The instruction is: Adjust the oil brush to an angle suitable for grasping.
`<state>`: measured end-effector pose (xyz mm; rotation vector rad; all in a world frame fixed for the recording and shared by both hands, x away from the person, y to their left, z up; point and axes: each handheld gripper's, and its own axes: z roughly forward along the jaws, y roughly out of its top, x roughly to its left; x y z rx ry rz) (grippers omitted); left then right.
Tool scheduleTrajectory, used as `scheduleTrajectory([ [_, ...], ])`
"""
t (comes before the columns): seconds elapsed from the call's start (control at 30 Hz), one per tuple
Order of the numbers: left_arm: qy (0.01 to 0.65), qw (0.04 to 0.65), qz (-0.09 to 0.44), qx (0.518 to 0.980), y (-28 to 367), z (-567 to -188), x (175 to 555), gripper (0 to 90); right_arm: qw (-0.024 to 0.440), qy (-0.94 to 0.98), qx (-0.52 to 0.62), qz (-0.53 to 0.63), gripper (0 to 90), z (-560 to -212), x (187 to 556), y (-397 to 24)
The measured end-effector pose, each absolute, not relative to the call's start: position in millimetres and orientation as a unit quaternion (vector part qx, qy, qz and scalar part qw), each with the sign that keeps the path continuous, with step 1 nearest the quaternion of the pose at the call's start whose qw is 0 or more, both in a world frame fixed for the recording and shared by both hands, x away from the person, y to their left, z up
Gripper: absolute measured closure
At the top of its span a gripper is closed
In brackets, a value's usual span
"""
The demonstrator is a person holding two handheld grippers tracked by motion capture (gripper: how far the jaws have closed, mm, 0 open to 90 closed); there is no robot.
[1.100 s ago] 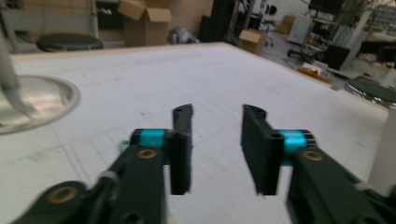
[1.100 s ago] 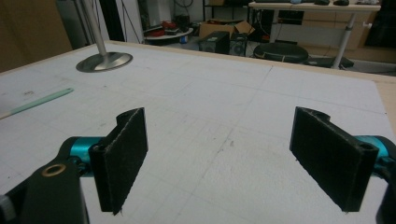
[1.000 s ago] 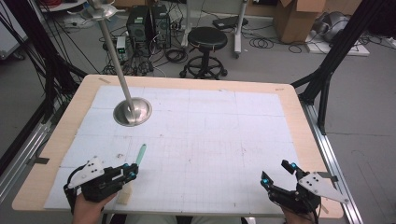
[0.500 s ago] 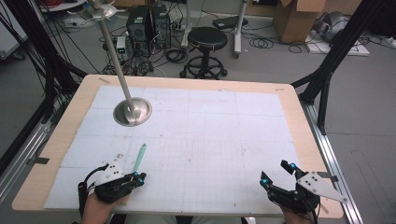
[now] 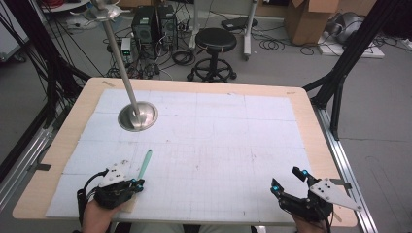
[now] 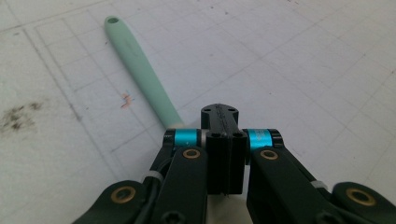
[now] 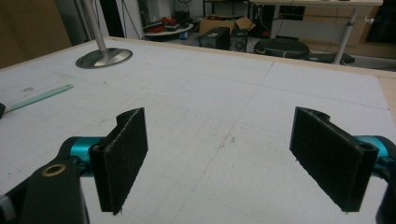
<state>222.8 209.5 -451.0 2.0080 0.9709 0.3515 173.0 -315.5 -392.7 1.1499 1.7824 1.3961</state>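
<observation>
A mint-green tool [image 5: 145,164] with a long slim handle lies on the white gridded mat [image 5: 218,141], handle hole pointing away from me. My left gripper [image 5: 137,183] sits at its near end with the jaws shut pad to pad. In the left gripper view [image 6: 226,140] the green tool [image 6: 140,70] runs off behind the left jaw, so its near end is hidden and I cannot tell whether it is pinched. My right gripper [image 5: 286,178] rests at the front right, open, nothing between its pads [image 7: 122,158]. From there the tool [image 7: 39,98] shows far left.
A round metal stand base [image 5: 138,116] with a slanting pole stands at the back left of the mat, also seen from the right gripper [image 7: 103,57]. The wooden table rim [image 5: 320,131] frames the mat. A black stool [image 5: 215,41] and cables lie beyond the far edge.
My left hand has slid a little to the right, up to the near end of the green tool. The right gripper has stayed put.
</observation>
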Motion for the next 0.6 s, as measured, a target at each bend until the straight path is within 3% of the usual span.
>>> scheduleTrajectory([
  [0.6, 0.433, 0.426, 0.142, 0.781, 235, -447, 224, 89.1, 0.297, 0.672, 0.431, 0.525, 17.8, -392, 172, -316],
])
